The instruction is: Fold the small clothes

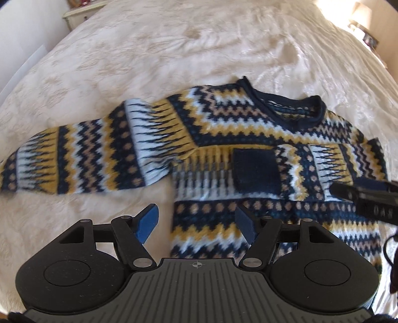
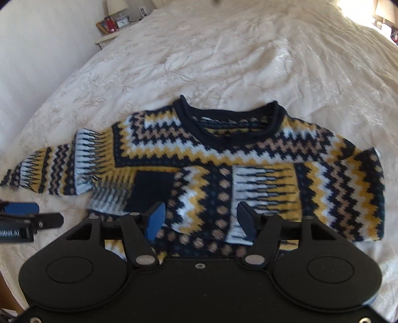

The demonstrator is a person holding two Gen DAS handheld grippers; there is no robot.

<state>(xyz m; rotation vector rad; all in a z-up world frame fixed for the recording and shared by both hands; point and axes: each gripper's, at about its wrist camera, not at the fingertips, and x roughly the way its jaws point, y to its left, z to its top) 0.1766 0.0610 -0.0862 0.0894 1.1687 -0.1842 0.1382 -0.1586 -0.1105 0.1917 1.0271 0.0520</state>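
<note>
A small knitted sweater (image 1: 223, 124) in navy, white, yellow and tan zigzags lies flat on the bed, neck away from me; it also shows in the right wrist view (image 2: 223, 154). Its right sleeve (image 2: 248, 193) is folded across the chest, cuff (image 2: 151, 191) at the middle. Its left sleeve (image 1: 74, 159) stretches out flat to the left. My left gripper (image 1: 196, 221) is open and empty, hovering over the sweater's lower left edge. My right gripper (image 2: 199, 218) is open and empty, above the folded sleeve and lower body.
The cream patterned bedspread (image 1: 174, 49) surrounds the sweater. A nightstand with a lamp, clock and frame (image 2: 114, 22) stands at the far left. The other gripper shows at the right edge of the left wrist view (image 1: 368, 198) and at the left edge of the right wrist view (image 2: 24, 218).
</note>
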